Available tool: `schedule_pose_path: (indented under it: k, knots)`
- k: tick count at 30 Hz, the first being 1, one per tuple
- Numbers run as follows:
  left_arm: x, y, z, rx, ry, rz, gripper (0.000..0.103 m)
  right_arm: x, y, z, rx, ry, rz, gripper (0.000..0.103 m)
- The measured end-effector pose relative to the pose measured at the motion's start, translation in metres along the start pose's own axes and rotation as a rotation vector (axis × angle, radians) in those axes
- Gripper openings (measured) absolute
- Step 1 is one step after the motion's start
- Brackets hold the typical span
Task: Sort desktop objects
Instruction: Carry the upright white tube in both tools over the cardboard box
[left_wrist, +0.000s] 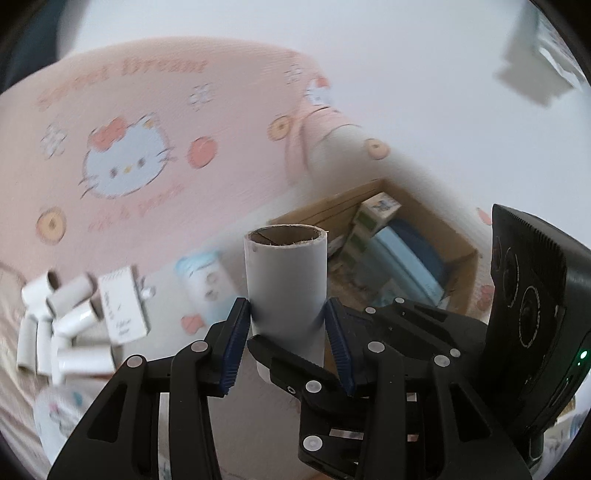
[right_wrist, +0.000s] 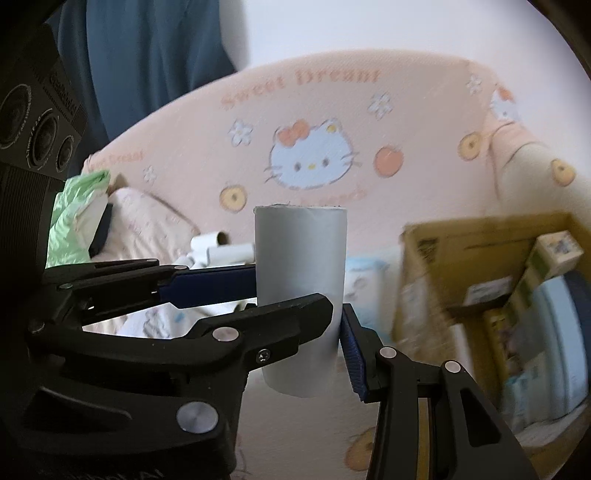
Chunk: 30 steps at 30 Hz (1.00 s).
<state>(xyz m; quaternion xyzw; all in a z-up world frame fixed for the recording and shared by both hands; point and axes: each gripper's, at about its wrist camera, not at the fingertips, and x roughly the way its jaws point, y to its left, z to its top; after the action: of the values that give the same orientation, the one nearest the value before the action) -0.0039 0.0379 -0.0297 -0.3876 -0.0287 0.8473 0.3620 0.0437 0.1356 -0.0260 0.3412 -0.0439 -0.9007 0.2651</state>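
A white cardboard tube (left_wrist: 286, 288) stands upright in the air, its brown open end up. My left gripper (left_wrist: 288, 334) is shut on it, one blue pad on each side. My right gripper (right_wrist: 304, 350) is shut on the same tube (right_wrist: 301, 266) from a crossing direction. One blue pad shows at the tube's right; the other finger is hidden. In the left wrist view, a right finger (left_wrist: 291, 363) crosses in front of the tube. In the right wrist view, the left gripper's fingers (right_wrist: 273, 317) reach in from the left.
An open cardboard box (left_wrist: 461, 258) (right_wrist: 439, 254) with cartons and blue packs lies to the right. A pile of several white tubes (left_wrist: 66, 325) and a small white box (left_wrist: 123, 306) lie at the left. A pale blue pack (left_wrist: 207, 284) rests on the pink cartoon-cat blanket (left_wrist: 155, 110).
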Motion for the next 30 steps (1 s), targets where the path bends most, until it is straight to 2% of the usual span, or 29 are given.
schedule_pose_path:
  k: [8,15,18,25,30]
  knots:
    - [0.012,-0.044,0.031,0.098,-0.022,-0.059,0.046,-0.034,-0.038,0.018,0.043,-0.052,-0.074,0.041]
    - [0.036,-0.073,0.051,0.124,0.016,-0.133,0.046,-0.051,-0.066,0.027,0.018,-0.043,-0.159,0.041]
    - [0.054,-0.078,0.057,0.097,0.084,-0.148,0.046,-0.055,-0.085,0.026,0.058,-0.015,-0.158,0.041]
    - [0.094,-0.079,0.066,-0.014,0.251,-0.202,0.046,-0.047,-0.129,0.014,0.167,0.074,-0.071,0.041]
    - [0.125,-0.071,0.074,-0.117,0.345,-0.250,0.046,-0.036,-0.153,0.021,0.146,0.168,-0.026,0.041]
